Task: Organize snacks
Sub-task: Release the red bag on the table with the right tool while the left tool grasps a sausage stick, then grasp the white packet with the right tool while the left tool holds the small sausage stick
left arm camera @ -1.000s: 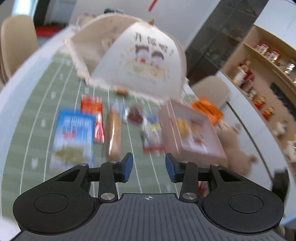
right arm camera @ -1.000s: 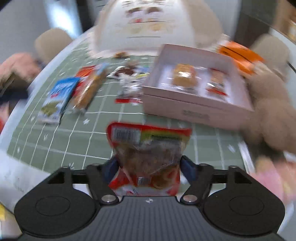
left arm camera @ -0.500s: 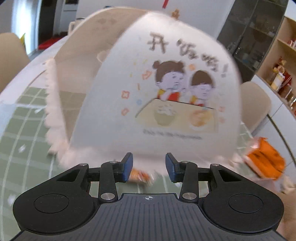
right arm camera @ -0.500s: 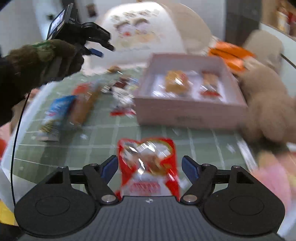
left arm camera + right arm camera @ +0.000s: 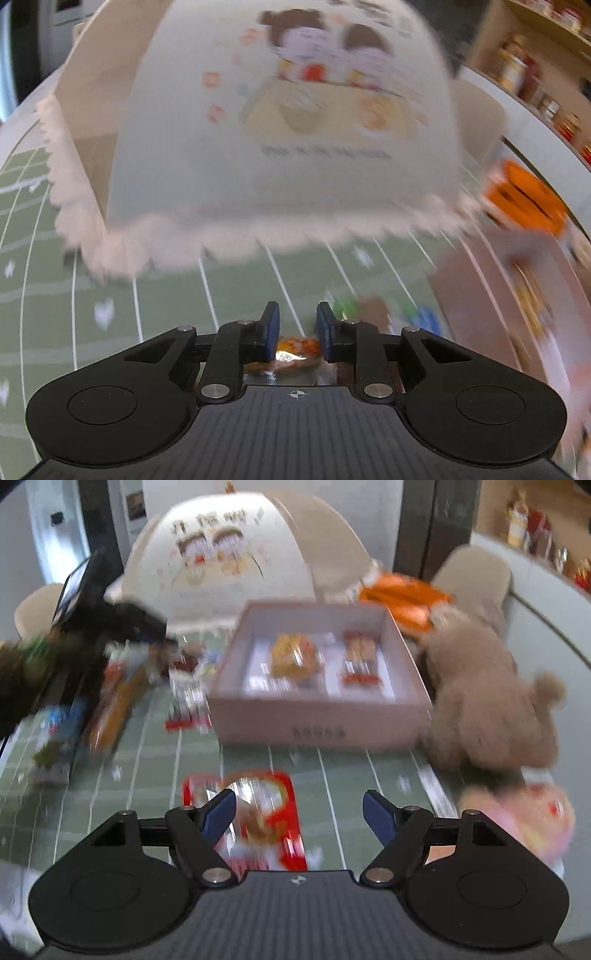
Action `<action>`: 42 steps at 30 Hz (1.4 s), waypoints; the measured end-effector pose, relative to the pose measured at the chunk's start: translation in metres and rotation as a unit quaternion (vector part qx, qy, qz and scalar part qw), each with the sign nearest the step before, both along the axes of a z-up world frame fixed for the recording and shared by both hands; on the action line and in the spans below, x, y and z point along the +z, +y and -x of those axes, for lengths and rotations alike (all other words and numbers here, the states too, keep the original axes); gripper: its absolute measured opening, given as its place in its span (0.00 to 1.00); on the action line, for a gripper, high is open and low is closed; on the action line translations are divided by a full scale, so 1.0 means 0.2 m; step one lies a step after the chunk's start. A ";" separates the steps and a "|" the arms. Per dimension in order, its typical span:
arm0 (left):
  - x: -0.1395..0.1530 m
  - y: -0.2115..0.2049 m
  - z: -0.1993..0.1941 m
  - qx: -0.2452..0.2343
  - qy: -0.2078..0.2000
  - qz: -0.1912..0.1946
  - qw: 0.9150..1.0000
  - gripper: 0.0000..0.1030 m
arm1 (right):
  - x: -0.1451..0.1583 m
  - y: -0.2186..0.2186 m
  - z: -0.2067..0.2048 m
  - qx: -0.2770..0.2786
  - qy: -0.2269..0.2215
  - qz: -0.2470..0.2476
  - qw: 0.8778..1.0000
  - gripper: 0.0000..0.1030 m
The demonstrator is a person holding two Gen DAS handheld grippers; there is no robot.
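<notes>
My left claw [image 5: 297, 328] has just been closing and now pinches a small orange-wrapped snack [image 5: 295, 349] on the green-checked desk [image 5: 166, 295], just near of the food cover [image 5: 258, 147]. My right claw [image 5: 299, 810] stands open over a red snack packet [image 5: 258, 812] lying on the desk, near of the pink box [image 5: 317, 716].

The left black two-finger gripper with blue pads [image 5: 297, 332] had just closed its jaws, a small orange-wrapped snack [image 5: 295, 347] between them. The right black gripper [image 5: 299, 812] stood wide apart, nothing clamped.
</notes>
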State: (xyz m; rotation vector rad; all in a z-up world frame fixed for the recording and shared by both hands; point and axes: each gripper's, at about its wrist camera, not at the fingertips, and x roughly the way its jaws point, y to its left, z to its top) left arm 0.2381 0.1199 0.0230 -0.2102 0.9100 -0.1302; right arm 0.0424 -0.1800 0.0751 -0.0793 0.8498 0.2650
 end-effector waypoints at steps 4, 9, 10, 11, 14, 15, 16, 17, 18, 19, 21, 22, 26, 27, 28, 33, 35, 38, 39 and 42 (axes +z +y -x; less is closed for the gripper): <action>0.00 -0.03 0.25 -0.020 0.024 0.047 0.998 0.22 | 0.07 0.15 -0.11 0.065 -0.036 0.005 0.997 0.75; 0.02 0.02 0.51 -0.010 0.024 0.094 0.995 0.23 | 0.07 0.40 -0.31 0.149 -0.026 0.025 0.988 0.77; 0.06 0.02 0.56 0.003 0.013 0.100 0.995 0.23 | 0.06 0.45 -0.34 0.162 -0.023 0.028 0.986 0.77; 0.09 0.06 0.60 0.020 0.001 0.104 0.994 0.23 | 0.06 0.51 -0.37 0.176 -0.025 0.036 0.983 0.77; 0.17 0.16 0.70 0.068 -0.016 0.102 0.992 0.23 | -0.01 0.72 -0.44 0.211 -0.048 0.097 0.971 0.73; 0.18 0.18 0.74 0.080 -0.013 0.101 0.992 0.23 | -0.04 0.78 -0.47 0.222 -0.053 0.115 0.967 0.63; 0.19 0.18 0.75 0.084 -0.009 0.100 0.991 0.23 | -0.07 0.83 -0.51 0.229 -0.050 0.126 0.964 0.53; 0.19 0.19 0.78 0.085 -0.004 0.099 0.991 0.23 | -0.11 0.88 -0.55 0.236 -0.041 0.136 0.961 0.51; 0.20 0.18 0.80 0.084 0.001 0.096 0.992 0.23 | -0.14 0.91 -0.57 0.239 -0.035 0.142 0.960 0.50; 0.21 0.17 0.83 0.081 0.004 0.093 0.992 0.23 | -0.17 0.93 -0.59 0.242 -0.031 0.146 0.959 0.49; 0.22 0.12 0.89 0.069 0.013 0.086 0.994 0.23 | -0.22 0.94 -0.61 0.238 -0.024 0.150 0.959 0.41; 0.22 0.08 0.93 0.057 0.017 0.080 0.995 0.23 | -0.24 0.93 -0.62 0.232 -0.009 0.144 0.962 0.40; 0.20 -0.08 1.07 0.017 0.028 0.026 0.999 0.23 | -0.21 0.84 -0.50 0.238 0.031 0.069 0.968 0.40; 0.19 -0.13 1.08 0.009 0.034 0.007 0.999 0.24 | -0.20 0.80 -0.46 0.241 0.041 0.050 0.968 0.40; 0.16 -0.16 1.08 0.004 0.039 -0.008 0.999 0.24 | -0.19 0.76 -0.41 0.242 0.052 0.033 0.968 0.40; 0.11 -0.25 1.08 0.023 0.041 -0.058 0.997 0.46 | -0.20 0.57 -0.22 0.236 0.061 0.004 0.970 0.40; 0.10 -0.22 1.06 0.040 0.040 -0.063 0.996 0.51 | -0.20 0.50 -0.18 0.230 0.061 0.005 0.971 0.41; 0.12 -0.18 1.02 0.070 0.039 -0.083 0.993 0.51 | -0.19 0.40 -0.16 0.221 0.056 0.001 0.974 0.43; 0.14 -0.15 1.01 0.079 0.037 -0.086 0.992 0.45 | -0.18 0.37 -0.15 0.217 0.052 0.000 0.975 0.45; 0.24 -0.08 0.97 0.076 0.005 -0.038 0.996 0.44 | -0.16 0.32 -0.14 0.201 0.036 -0.007 0.979 0.56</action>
